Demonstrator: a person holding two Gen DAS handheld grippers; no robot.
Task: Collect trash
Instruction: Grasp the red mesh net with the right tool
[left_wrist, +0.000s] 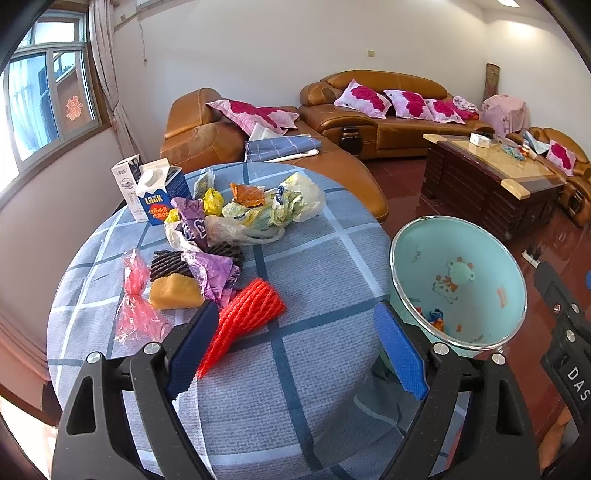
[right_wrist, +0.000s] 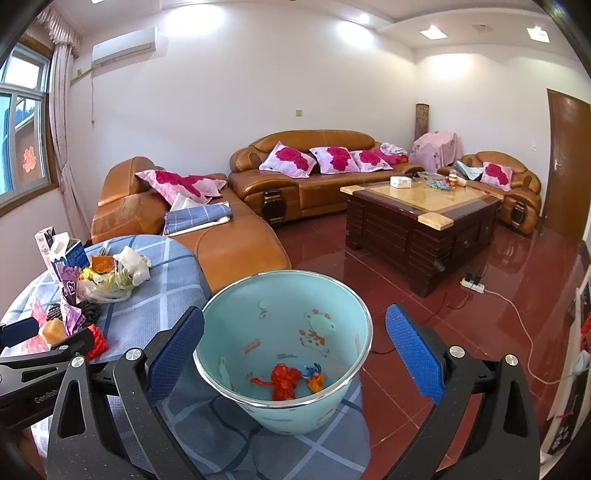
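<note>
Left wrist view: your left gripper (left_wrist: 295, 350) jaws are released; the red foam net (left_wrist: 243, 317) lies just inside the left jaw, long axis pointing away rightward.

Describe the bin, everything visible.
The bin is a pale mint bucket, plastic by its look, with a shiny metal-looking rim and cartoon animal prints inside. It tilts, mouth toward the cameras, at the edge of the round table with the blue checked cloth. Inside lie a crumpled red wrapper and a smaller orange-and-blue one. It sits between the open fingers of the right gripper, which are not visibly pressing it.
</note>
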